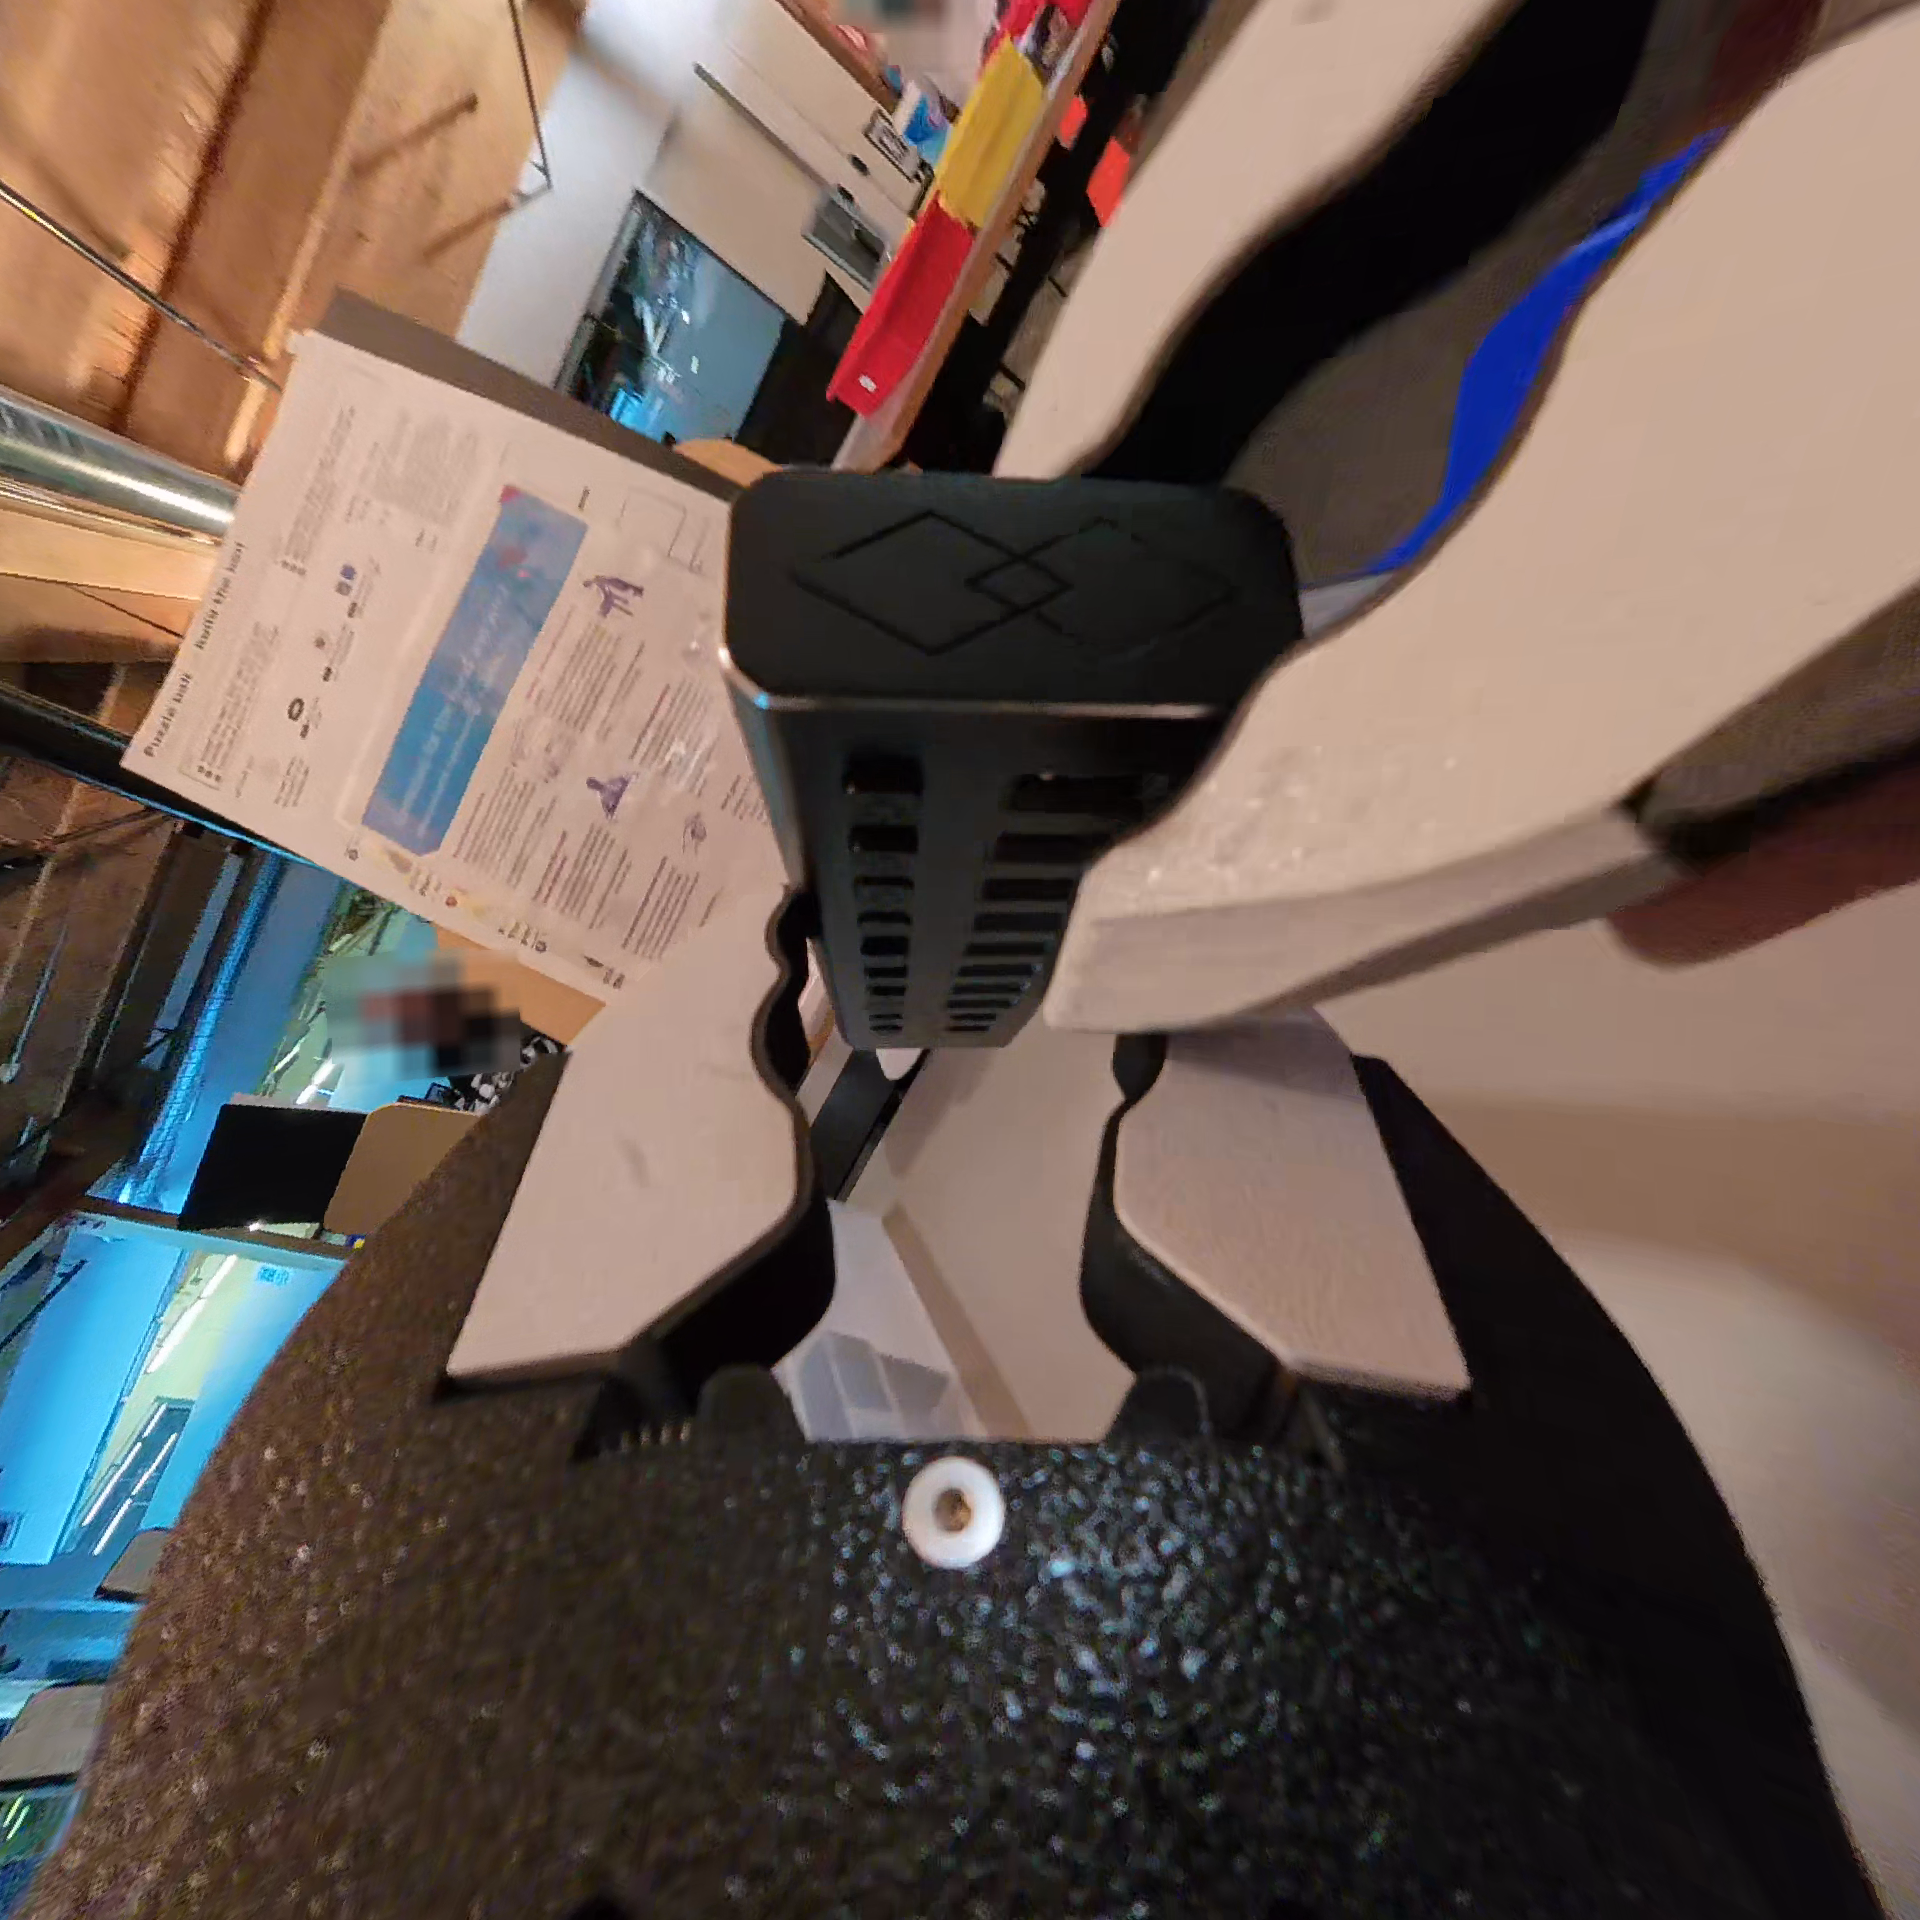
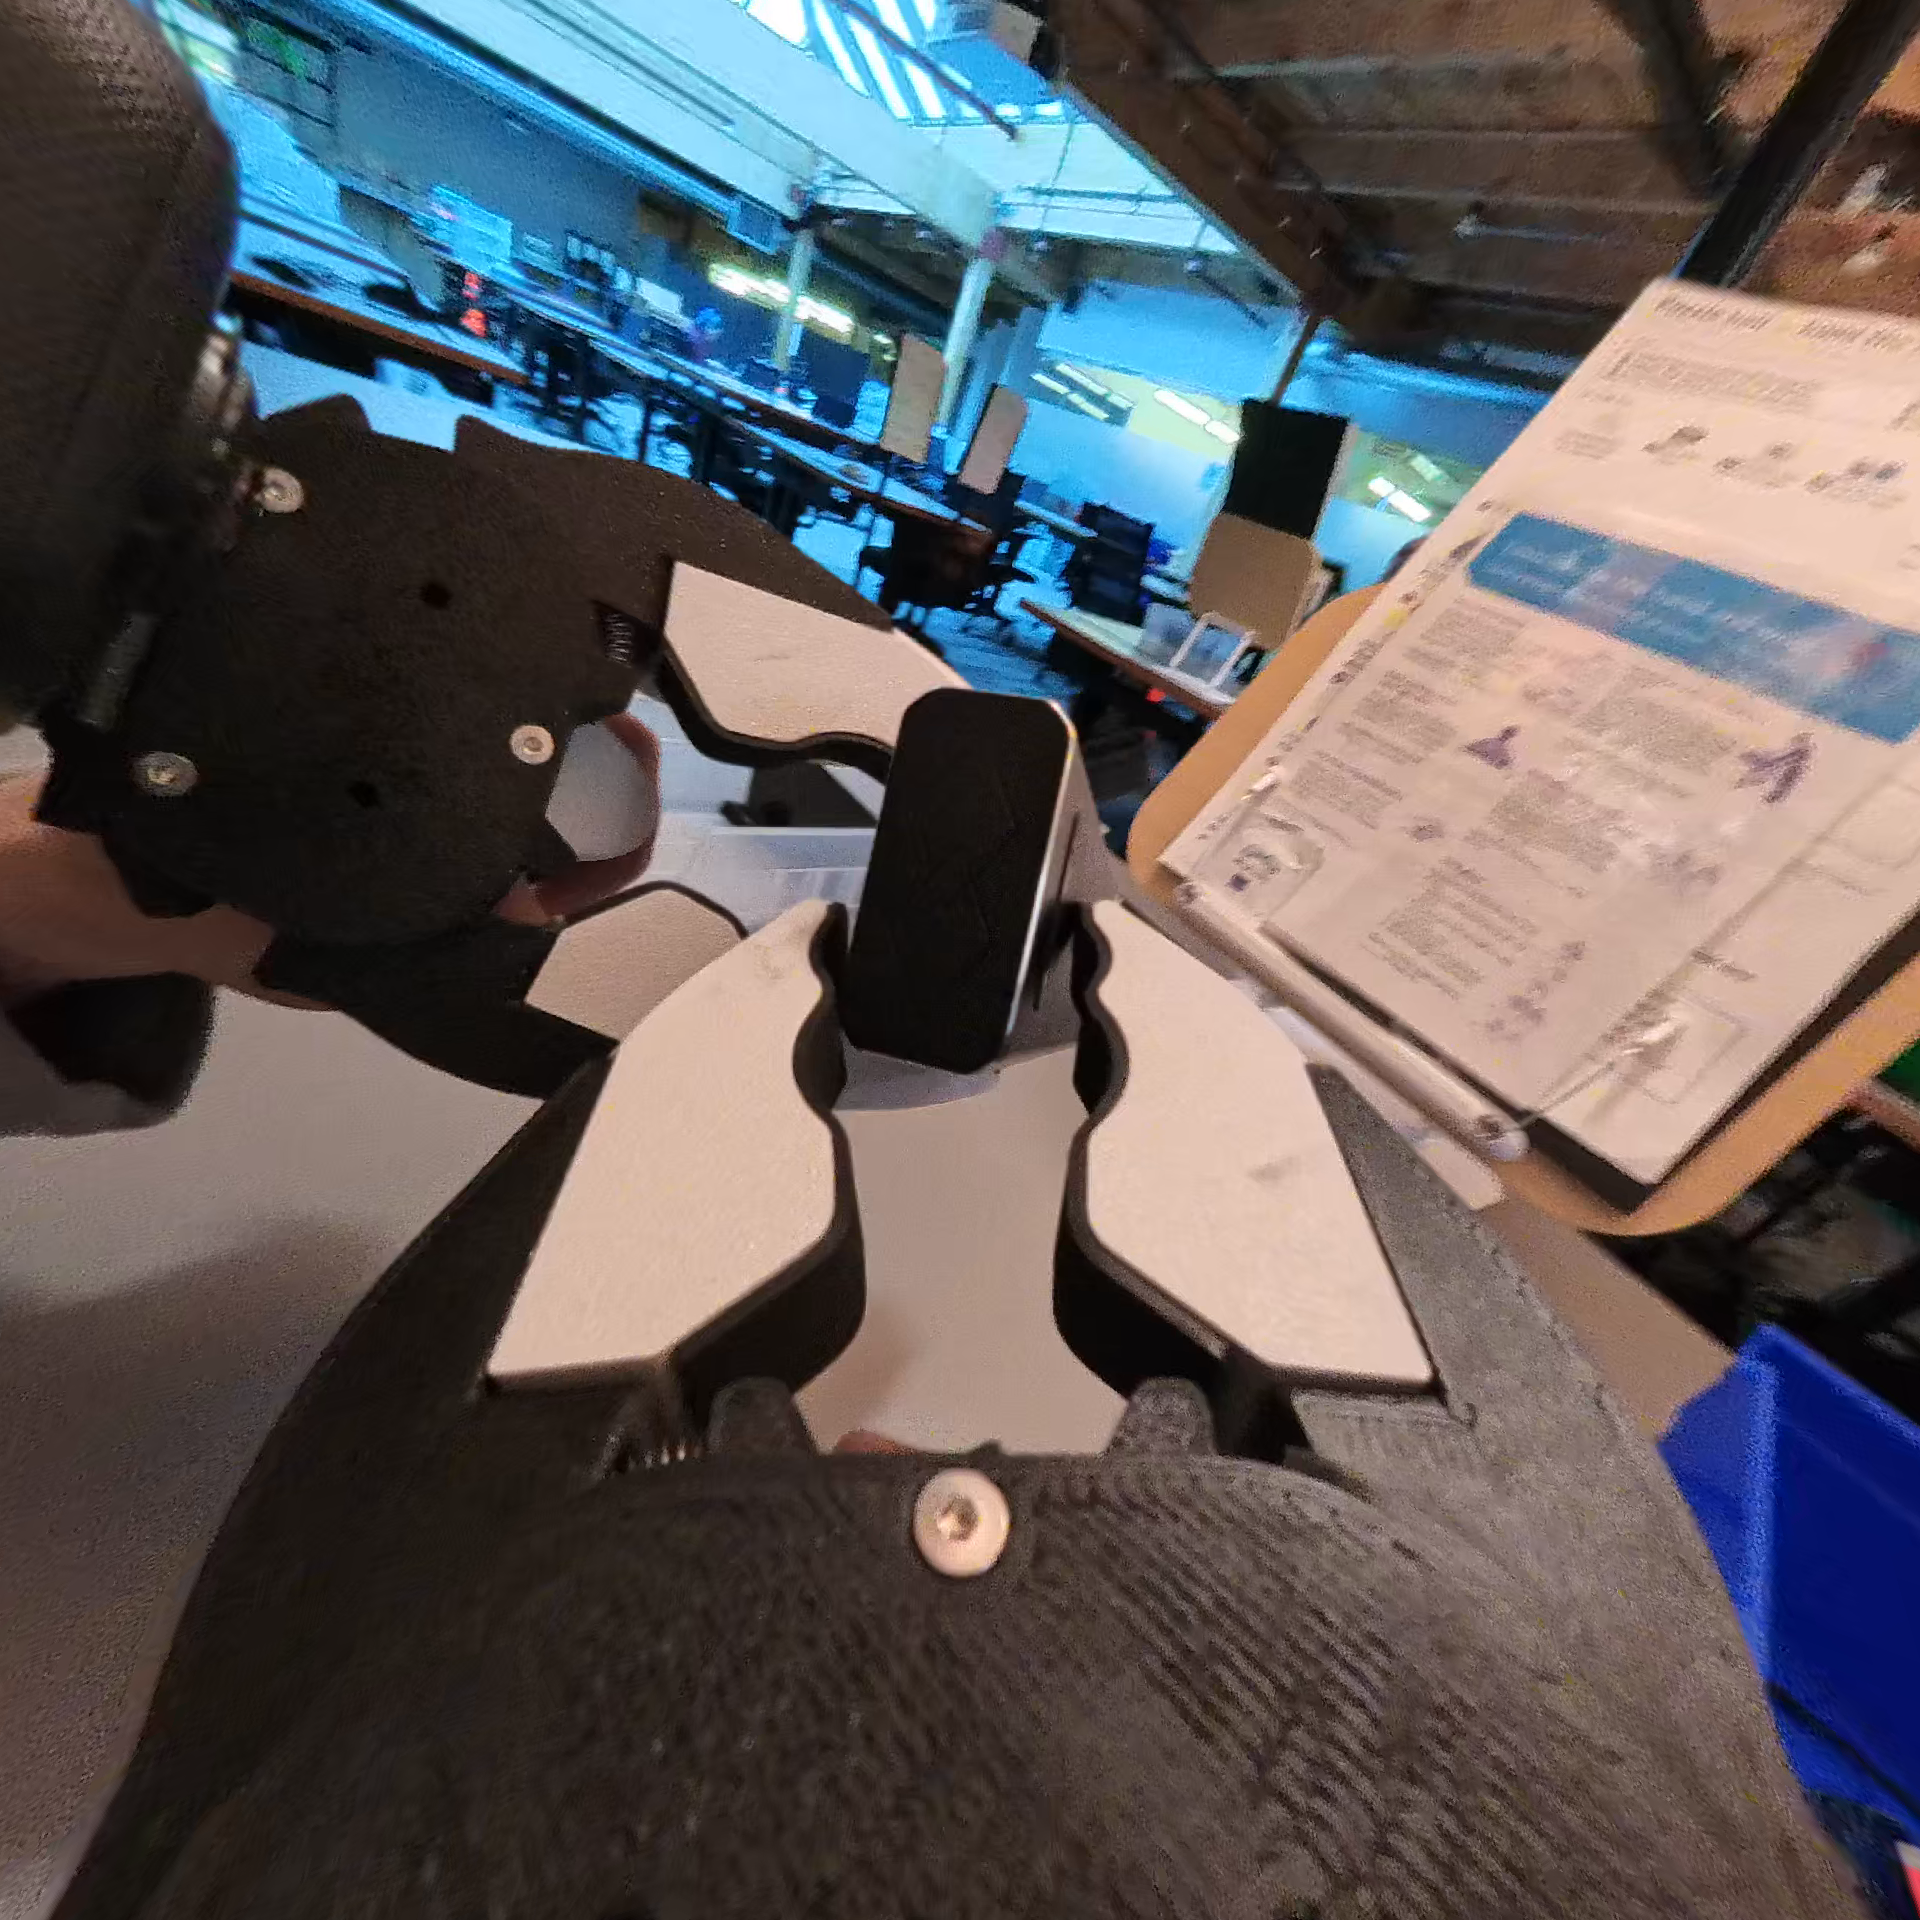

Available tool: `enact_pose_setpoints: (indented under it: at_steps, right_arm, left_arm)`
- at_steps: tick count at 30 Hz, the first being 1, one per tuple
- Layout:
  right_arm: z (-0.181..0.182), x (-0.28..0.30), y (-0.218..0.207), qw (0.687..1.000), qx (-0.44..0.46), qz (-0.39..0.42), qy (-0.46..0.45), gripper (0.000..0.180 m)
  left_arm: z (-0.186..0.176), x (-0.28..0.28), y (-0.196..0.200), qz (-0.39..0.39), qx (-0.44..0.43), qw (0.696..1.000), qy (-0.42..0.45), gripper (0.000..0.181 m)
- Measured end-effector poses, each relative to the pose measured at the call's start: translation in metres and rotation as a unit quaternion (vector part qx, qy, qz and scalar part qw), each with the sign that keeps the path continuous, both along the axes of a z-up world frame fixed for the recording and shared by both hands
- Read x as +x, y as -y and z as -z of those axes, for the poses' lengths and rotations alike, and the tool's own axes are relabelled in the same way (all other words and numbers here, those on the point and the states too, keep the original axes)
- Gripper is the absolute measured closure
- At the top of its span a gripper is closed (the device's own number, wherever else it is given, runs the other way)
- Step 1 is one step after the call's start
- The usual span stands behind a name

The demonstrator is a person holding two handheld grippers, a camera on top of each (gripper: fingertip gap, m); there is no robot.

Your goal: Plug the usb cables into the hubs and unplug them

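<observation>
A black USB hub [image 1: 997, 665] with a silver edge and a vented side is held up in the air between both grippers. In the left wrist view my left gripper [image 1: 935, 966] closes around its near end. The right gripper's white fingers [image 1: 1351, 748] clamp it from the upper right and hide my right fingertip. In the right wrist view the hub [image 2: 956, 883] stands upright between the tips of my right gripper [image 2: 956, 935], which is shut on it. The left gripper [image 2: 364, 675] reaches in from the left. No cable shows in either view.
A laminated instruction sheet [image 2: 1610, 727] on a tilted wooden board stands close on the right; it also shows in the left wrist view [image 1: 447, 665]. A blue bin [image 2: 1808, 1538] sits at the lower right. The white table [image 2: 208, 1247] lies below. A hand [image 2: 62, 925] holds the left gripper.
</observation>
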State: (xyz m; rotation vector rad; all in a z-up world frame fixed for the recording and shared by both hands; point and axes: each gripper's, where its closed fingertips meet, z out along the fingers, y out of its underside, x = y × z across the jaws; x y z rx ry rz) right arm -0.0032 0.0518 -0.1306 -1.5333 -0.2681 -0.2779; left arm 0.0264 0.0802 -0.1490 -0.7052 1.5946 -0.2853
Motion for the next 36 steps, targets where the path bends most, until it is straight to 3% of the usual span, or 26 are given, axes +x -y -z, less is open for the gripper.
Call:
enact_pose_setpoints:
  at_steps: [1,4,8,11,13,14,15,17,19,20,21,24,27,29,32,34,36]
  right_arm:
    - [-0.001,0.002,0.003,1.0,0.008,0.012,0.022,0.142]
    - [-0.009,0.009,0.013,0.999,0.014,0.026,0.031,0.15]
    - [-0.018,0.015,0.015,1.0,0.003,0.007,0.023,0.151]
    - [-0.034,0.018,0.019,1.0,0.017,-0.022,-0.011,0.151]
    - [-0.048,0.015,0.025,0.996,0.04,-0.059,-0.048,0.151]
    - [-0.054,0.014,0.028,0.994,0.048,-0.075,-0.063,0.151]
    - [-0.057,0.013,0.031,0.992,0.056,-0.085,-0.081,0.151]
    - [-0.058,0.012,0.031,0.989,0.059,-0.097,-0.093,0.151]
    - [-0.054,0.012,0.029,0.989,0.051,-0.096,-0.096,0.151]
    - [-0.053,0.012,0.028,0.99,0.041,-0.096,-0.094,0.151]
    - [-0.054,0.012,0.027,0.99,0.04,-0.096,-0.1,0.151]
    - [-0.052,0.004,0.025,0.989,0.013,-0.101,-0.107,0.151]
    - [-0.046,-0.004,0.02,0.992,-0.002,-0.083,-0.089,0.151]
    - [-0.044,-0.009,0.017,0.992,0.003,-0.082,-0.095,0.151]
    - [-0.047,-0.015,0.015,0.987,0.02,-0.09,-0.13,0.151]
    - [-0.048,-0.018,0.015,0.985,0.026,-0.095,-0.139,0.151]
    - [-0.044,-0.011,0.018,0.988,0.017,-0.075,-0.133,0.151]
  left_arm:
    - [0.0,0.001,0.003,-0.004,-0.003,1.0,0.01,0.124]
    - [-0.006,0.0,0.009,-0.007,-0.002,0.998,0.062,0.124]
    - [-0.009,-0.003,0.013,0.017,-0.069,0.992,0.104,0.121]
    - [-0.006,-0.01,0.011,0.053,-0.177,0.972,0.143,0.09]
    - [0.006,-0.019,0.005,0.071,-0.305,0.935,0.166,0.086]
    - [0.013,-0.023,0.006,0.092,-0.404,0.894,0.167,0.087]
    - [0.02,-0.027,0.005,0.105,-0.515,0.834,0.17,0.087]
    - [0.036,-0.031,0.011,0.136,-0.723,0.658,0.158,0.088]
    - [0.046,-0.032,0.03,0.178,-0.849,0.481,0.127,0.091]
    - [0.05,-0.031,0.041,0.192,-0.872,0.436,0.112,0.091]
    - [0.057,-0.028,0.054,0.198,-0.864,0.453,0.094,0.09]
    - [0.08,-0.015,0.062,0.133,-0.742,0.651,0.091,0.076]
    - [0.069,-0.007,0.064,0.108,-0.613,0.774,0.119,0.076]
    - [0.063,0.0,0.07,0.098,-0.561,0.813,0.124,0.074]
    - [0.062,0.012,0.075,0.074,-0.525,0.839,0.123,0.079]
    - [0.056,0.012,0.07,0.066,-0.493,0.853,0.155,0.111]
    - [0.06,0.015,0.065,0.057,-0.475,0.867,0.139,0.111]
